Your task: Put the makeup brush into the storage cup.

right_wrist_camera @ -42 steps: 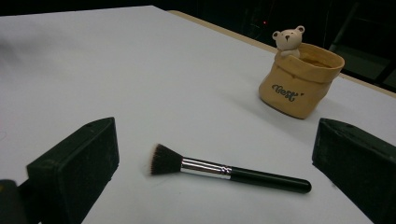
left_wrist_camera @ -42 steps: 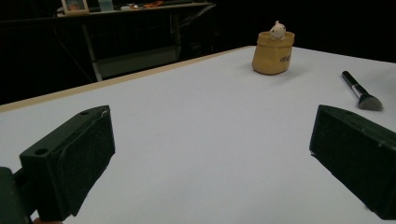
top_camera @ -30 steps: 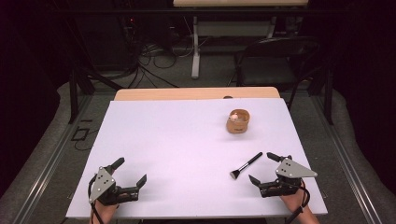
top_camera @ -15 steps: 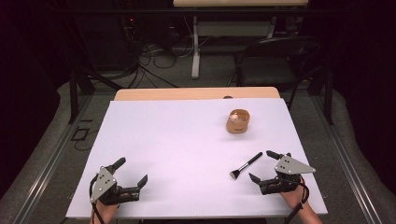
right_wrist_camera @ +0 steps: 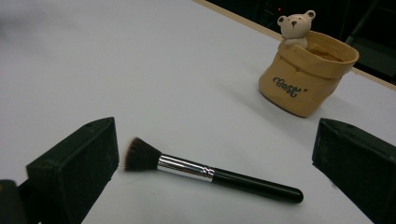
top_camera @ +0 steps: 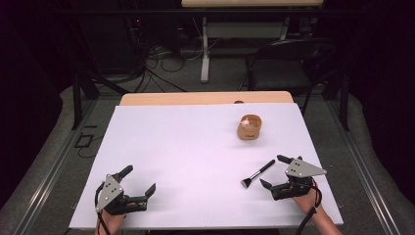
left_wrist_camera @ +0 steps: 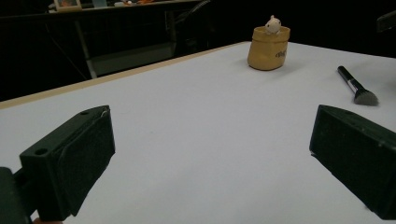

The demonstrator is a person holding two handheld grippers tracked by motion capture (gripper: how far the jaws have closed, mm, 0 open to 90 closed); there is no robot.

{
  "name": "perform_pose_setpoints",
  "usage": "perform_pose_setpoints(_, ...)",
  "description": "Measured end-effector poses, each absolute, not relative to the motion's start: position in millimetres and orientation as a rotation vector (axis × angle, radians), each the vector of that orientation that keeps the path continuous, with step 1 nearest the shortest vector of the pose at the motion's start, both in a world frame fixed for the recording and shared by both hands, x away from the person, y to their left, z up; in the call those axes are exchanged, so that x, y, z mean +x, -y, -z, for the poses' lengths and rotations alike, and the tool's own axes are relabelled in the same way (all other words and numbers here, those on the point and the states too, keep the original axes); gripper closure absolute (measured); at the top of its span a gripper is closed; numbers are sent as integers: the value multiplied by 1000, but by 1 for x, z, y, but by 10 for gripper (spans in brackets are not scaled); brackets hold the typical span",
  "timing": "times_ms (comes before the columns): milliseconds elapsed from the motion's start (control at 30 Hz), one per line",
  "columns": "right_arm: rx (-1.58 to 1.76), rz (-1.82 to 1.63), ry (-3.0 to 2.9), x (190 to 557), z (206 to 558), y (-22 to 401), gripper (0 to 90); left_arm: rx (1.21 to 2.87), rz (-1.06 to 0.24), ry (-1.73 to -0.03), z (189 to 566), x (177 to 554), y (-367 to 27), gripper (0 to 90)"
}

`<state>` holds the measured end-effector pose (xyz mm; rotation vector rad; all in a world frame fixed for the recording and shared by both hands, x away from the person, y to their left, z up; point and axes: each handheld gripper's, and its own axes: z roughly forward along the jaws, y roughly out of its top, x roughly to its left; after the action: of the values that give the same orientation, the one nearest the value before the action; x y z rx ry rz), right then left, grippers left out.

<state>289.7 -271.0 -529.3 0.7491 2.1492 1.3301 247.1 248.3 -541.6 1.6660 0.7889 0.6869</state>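
Low on the white worktop (top_camera: 195,147), both the left gripper (top_camera: 139,181) and right gripper (top_camera: 273,171) gape wide, holding nothing. Just beside the right one lies a brush (right_wrist_camera: 205,173); farther off stands a tan pot (right_wrist_camera: 306,79), seemingly ceramic.

worktop (top_camera: 186,147): smooth matt white sheet over a pale wood edge
brush (right_wrist_camera: 210,174): glossy black handle, shiny metal ferrule, soft dark bristles
bag-shaped pot (right_wrist_camera: 306,79): smooth tan ceramic look, slight sheen
right hand-held gripper (right_wrist_camera: 215,172): matt black jaws
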Motion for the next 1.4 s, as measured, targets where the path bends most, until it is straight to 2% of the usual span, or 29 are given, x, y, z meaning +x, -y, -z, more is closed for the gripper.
perform_pose_setpoints(1400,717,-1275,-2239,322,527,277,0,1660,-693,-790,541,246,-250,2)
